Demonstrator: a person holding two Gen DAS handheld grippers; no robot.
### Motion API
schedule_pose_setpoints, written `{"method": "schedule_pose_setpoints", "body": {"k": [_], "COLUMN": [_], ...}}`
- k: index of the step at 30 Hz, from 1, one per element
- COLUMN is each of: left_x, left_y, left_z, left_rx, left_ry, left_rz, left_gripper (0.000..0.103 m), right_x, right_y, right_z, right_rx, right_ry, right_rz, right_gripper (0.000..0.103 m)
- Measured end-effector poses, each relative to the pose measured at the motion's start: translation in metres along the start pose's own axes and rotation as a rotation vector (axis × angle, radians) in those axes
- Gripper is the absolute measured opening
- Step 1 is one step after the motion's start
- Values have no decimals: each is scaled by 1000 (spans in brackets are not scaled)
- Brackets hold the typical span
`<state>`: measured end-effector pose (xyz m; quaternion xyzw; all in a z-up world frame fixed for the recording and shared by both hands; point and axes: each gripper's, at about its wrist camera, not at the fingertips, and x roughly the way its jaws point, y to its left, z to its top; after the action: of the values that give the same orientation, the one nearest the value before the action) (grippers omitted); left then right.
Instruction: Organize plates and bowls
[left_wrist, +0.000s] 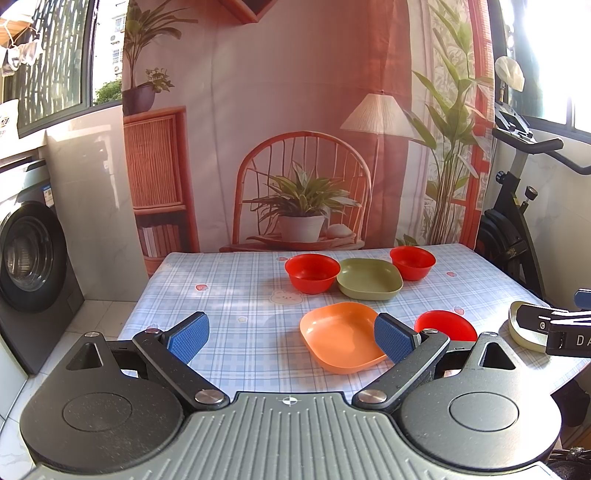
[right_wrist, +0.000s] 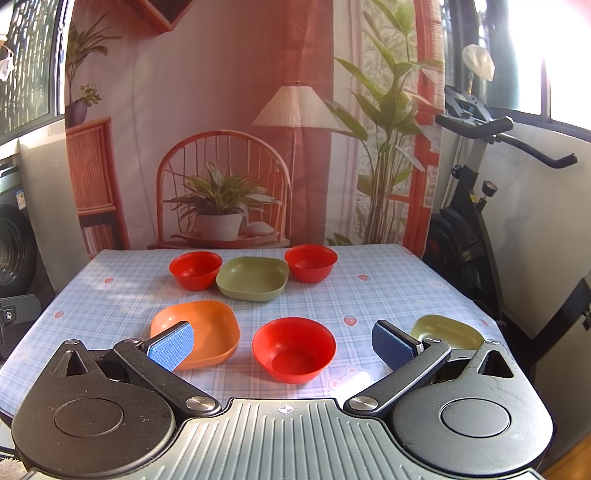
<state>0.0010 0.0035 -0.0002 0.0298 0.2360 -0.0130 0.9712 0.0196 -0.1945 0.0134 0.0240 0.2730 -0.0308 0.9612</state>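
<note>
On the checked tablecloth (right_wrist: 388, 291) stand three red bowls, two green plates and an orange plate. In the right wrist view a red bowl (right_wrist: 293, 349) sits near, between my right gripper's open fingers (right_wrist: 282, 347). The orange plate (right_wrist: 201, 332) lies left of it, a green plate (right_wrist: 447, 330) at right. Behind are a red bowl (right_wrist: 195, 269), a green plate (right_wrist: 253, 277) and another red bowl (right_wrist: 311, 262). My left gripper (left_wrist: 291, 338) is open and empty, above the near table edge, with the orange plate (left_wrist: 340, 336) by its right finger.
A washing machine (left_wrist: 29, 258) stands left of the table. An exercise bike (right_wrist: 476, 206) stands at the right. A printed backdrop (left_wrist: 295, 129) hangs behind the table. The right gripper's body (left_wrist: 554, 328) shows at the right edge of the left wrist view.
</note>
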Motion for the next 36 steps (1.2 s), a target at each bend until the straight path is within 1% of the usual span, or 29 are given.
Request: {"method": "schedule_pose_setpoints", "body": {"k": [11, 15, 18, 21, 22, 24, 25, 30, 33, 36], "left_x": [0, 3, 7, 12, 17, 24, 28, 54, 74, 97], "left_y": [2, 2, 6, 6, 4, 4, 5, 5, 5, 7], "left_z": [-1, 4, 10, 19, 26, 37, 43, 66, 75, 80], "left_rx": [-5, -2, -9, 11, 30, 49, 52, 71, 83, 76], "left_ry": [5, 11, 6, -26, -44, -64, -75, -96, -84, -58], "left_rz": [0, -2, 4, 53, 84, 107, 106, 97, 88, 76], "left_gripper": [97, 97, 97, 97, 97, 97, 97, 97, 97, 97], "right_x": [1, 3, 9, 10, 13, 18, 23, 50, 69, 94], "right_y": [0, 0, -11, -19, -22, -26, -28, -31, -29, -25], "right_z": [-1, 2, 11, 29, 38, 48, 56, 77, 85, 90], "right_rx": [-4, 3, 21, 41, 46, 48, 45, 54, 47, 34], "right_ry": [-6, -11, -43, -102, -137, -185, -215, -277, -277, -251], "right_rz": [-7, -7, 19, 44, 43, 42, 43, 58, 58, 39], "right_gripper": [103, 103, 103, 103, 103, 103, 103, 103, 103, 103]}}
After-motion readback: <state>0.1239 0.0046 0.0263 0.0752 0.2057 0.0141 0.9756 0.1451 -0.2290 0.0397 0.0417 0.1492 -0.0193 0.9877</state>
